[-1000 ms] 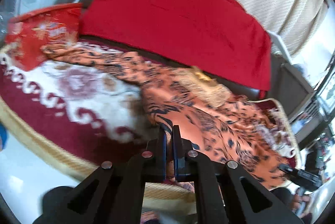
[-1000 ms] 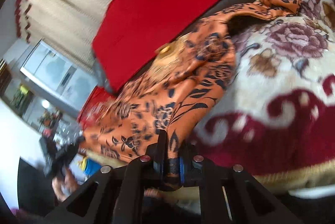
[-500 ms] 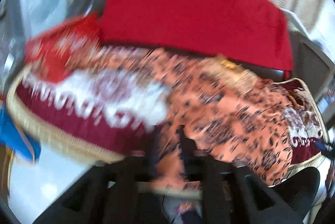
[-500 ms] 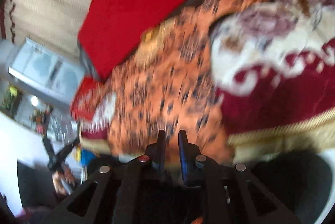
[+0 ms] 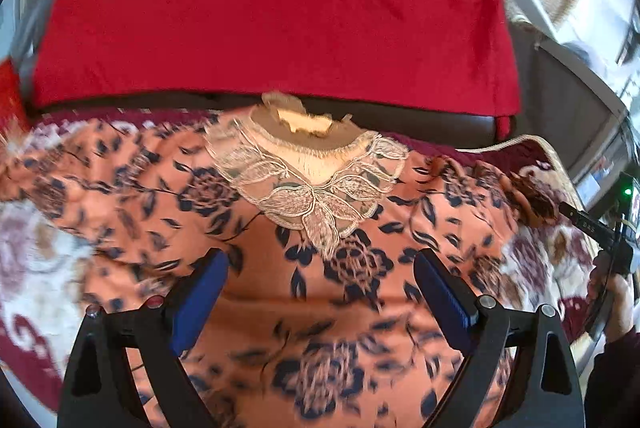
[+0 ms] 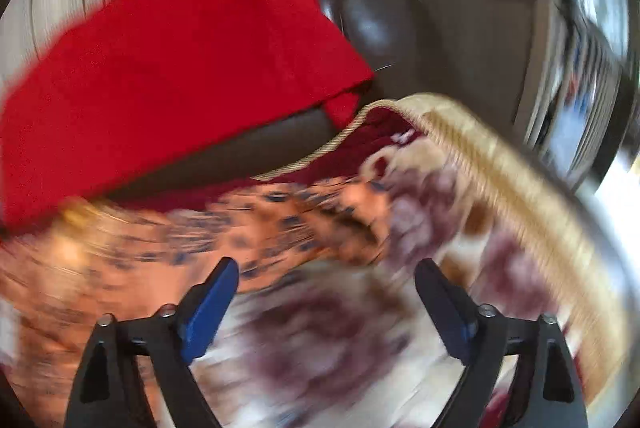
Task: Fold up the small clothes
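An orange garment with dark floral print (image 5: 320,292) lies spread on a maroon and cream flowered blanket (image 5: 24,248). Its lace butterfly collar (image 5: 316,195) points toward the sofa back. My left gripper (image 5: 320,276) hovers over the garment's chest just below the collar, its jaws opening wide, with nothing pinched between the blue pads (image 5: 200,300). In the blurred right wrist view my right gripper (image 6: 326,292) is also opening, above the blanket (image 6: 320,340) beside the garment's sleeve end (image 6: 352,228). Nothing sits between its pads.
A red cloth (image 5: 272,7) drapes over the dark sofa back (image 5: 440,125) behind the garment. The blanket's gold fringed edge (image 6: 500,163) runs along the right. A grey box-like unit (image 6: 480,39) stands beyond it. A person's hand (image 5: 612,292) shows at the far right.
Both grippers were shut on the garment's fabric and have let go and opened. The left swung over to the collar area; the right swung to the sleeve end and blanket edge.
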Motion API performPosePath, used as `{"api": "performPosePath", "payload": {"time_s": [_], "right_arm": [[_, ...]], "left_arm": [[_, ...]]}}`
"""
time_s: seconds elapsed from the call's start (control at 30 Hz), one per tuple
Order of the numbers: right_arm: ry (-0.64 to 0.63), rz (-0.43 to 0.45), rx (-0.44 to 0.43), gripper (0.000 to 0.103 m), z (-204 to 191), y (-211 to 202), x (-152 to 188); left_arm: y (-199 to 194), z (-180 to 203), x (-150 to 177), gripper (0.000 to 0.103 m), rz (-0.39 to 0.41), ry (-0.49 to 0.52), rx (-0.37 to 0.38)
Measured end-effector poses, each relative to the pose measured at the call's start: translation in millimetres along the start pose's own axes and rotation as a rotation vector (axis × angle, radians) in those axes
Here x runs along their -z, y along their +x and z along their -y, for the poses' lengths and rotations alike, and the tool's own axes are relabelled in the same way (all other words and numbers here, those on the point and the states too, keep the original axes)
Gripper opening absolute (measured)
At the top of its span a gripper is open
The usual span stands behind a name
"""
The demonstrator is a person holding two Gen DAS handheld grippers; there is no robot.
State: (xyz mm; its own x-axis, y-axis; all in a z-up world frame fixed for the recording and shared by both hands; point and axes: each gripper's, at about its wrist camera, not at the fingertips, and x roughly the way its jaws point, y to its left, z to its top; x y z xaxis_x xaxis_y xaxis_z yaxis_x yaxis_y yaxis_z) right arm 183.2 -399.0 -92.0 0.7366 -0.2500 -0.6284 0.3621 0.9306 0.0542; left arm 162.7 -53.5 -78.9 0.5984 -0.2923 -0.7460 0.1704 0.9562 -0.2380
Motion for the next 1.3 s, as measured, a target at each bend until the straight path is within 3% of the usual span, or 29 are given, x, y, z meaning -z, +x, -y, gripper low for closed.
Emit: {"api": "performPosePath", "payload": {"time_s": [0.1, 0.2, 0.33, 0.4, 0.53, 0.6, 0.63, 0.67, 0.7, 0.8, 0.93, 1.03, 1.17, 1.3], "right_arm": [[0.01, -0.133, -0.018, 0.057, 13, 53, -17], [0.023, -0.207, -0.022, 0.056, 19, 94, -21], [0.096, -0.241, -0.022, 0.055, 27, 124, -27], [0.165, -0.259, -0.018, 0.045, 34, 134, -28], [0.415, -0.189, -0.128, 0.043, 67, 128, -20], [0.475, -0.194, -0.153, 0.033, 78, 131, -10], [0.538, -0.195, -0.19, 0.028, 86, 133, -3], [0.615, -0.189, -0.236, 0.015, 94, 133, 4], [0.749, -0.17, -0.314, 0.009, 107, 134, 18], [1.039, -0.082, -0.561, 0.007, 129, 133, 52], [1.2, -0.011, -0.819, 0.006, 129, 126, 64], [1.109, 0.016, -0.967, 0.006, 98, 98, 38], [0.924, 0.011, -1.161, 0.006, 16, 53, 0], [0.772, -0.097, -1.296, 0.006, -77, 29, -9]], "left_arm": [[27, -6, 3, 0.094, -0.013, -0.003, -0.01], [37, -12, 5, 0.094, 0.012, 0.025, 0.006], [37, -15, -3, 0.094, 0.05, 0.074, -0.033], [32, -17, -3, 0.094, 0.077, 0.09, -0.037], [23, -16, -1, 0.094, 0.14, 0.119, -0.033], [23, -16, 0, 0.094, 0.13, 0.13, -0.024], [22, -15, 0, 0.094, 0.127, 0.134, -0.016], [22, -14, 0, 0.094, 0.131, 0.137, -0.015], [21, -15, 1, 0.094, 0.138, 0.14, -0.018], [16, -21, -1, 0.094, 0.154, 0.121, -0.026], [8, -40, -8, 0.094, 0.172, 0.045, -0.026], [-2, -55, -14, 0.094, 0.204, 0.0, -0.047], [-19, -77, -21, 0.094, 0.258, -0.061, -0.093], [-35, -103, -24, 0.094, 0.31, -0.106, -0.146]]}}
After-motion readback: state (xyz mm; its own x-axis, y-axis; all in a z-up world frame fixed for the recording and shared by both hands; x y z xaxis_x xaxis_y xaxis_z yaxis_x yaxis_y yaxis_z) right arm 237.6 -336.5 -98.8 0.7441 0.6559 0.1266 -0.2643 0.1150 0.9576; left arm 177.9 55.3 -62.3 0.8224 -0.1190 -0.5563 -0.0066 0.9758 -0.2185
